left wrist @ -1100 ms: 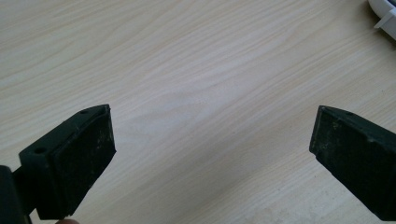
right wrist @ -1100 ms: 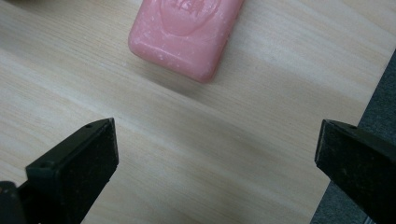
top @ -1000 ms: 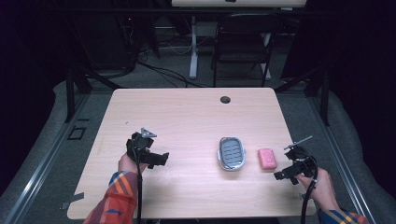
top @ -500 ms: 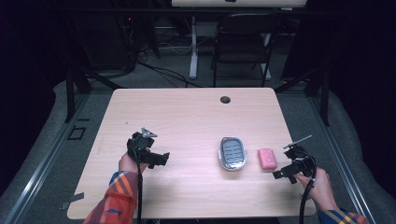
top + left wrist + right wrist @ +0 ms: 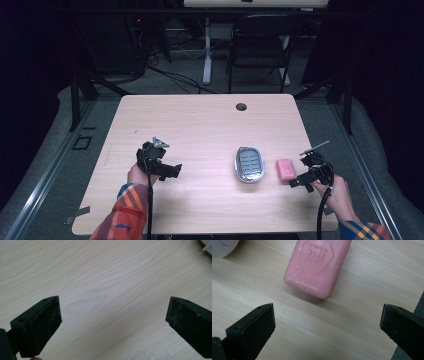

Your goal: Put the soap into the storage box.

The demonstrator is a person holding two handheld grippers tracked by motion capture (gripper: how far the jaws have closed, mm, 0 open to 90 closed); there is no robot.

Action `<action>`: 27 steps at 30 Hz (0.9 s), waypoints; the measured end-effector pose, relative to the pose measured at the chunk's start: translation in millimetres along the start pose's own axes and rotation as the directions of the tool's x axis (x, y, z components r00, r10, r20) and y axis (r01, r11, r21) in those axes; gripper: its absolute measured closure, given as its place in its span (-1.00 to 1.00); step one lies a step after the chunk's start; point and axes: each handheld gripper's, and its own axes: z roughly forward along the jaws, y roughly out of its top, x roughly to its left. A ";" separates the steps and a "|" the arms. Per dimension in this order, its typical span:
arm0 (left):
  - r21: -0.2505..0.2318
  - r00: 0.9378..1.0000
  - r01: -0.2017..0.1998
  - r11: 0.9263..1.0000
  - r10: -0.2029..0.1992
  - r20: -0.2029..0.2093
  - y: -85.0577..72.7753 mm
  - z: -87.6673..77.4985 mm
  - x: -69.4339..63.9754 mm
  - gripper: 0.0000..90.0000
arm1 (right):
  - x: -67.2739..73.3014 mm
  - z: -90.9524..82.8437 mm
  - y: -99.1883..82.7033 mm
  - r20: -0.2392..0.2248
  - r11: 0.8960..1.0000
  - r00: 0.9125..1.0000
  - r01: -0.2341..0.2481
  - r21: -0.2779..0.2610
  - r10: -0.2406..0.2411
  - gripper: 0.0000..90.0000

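Your right gripper (image 5: 327,322), jaws spread wide, has crept closer to the pink soap bar (image 5: 318,266) lying just ahead between them, ready for grasping, while your left gripper (image 5: 112,322) hovers open over bare table (image 5: 100,277).

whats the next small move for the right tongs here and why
Probably ease the right tongs forward until the jaws straddle the pink soap bar, then close. The jaws stand wide open and short of the bar, which lies flat on the table beside the soap dish, untouched. The left tongs are open over bare wood.
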 end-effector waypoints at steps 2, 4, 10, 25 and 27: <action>0.008 1.000 -0.004 1.000 0.004 -0.001 -0.1 -0.1 0.1 -1.00 | 1.5 1.0 2.5 0.006 1.000 1.000 0.005 0.000 -0.005 -1.00; 0.009 1.000 -0.005 1.000 0.005 -0.002 -0.1 0.1 0.1 -1.00 | 1.8 1.2 5.1 0.009 1.000 1.000 0.018 0.003 -0.018 -1.00; 0.016 1.000 -0.005 1.000 0.005 0.009 0.3 1.1 -0.6 -1.00 | 2.9 3.9 11.4 0.004 1.000 1.000 -0.009 -0.028 0.009 -1.00; 0.018 1.000 -0.013 1.000 0.013 0.001 0.2 1.1 -1.8 -1.00 | 4.7 8.3 30.8 -0.022 0.996 0.997 -0.079 -0.035 0.078 -1.00; 0.018 1.000 -0.014 1.000 0.014 0.000 0.3 1.2 -2.0 -1.00 | 5.8 8.4 32.9 -0.002 0.996 0.997 -0.082 -0.024 0.082 -1.00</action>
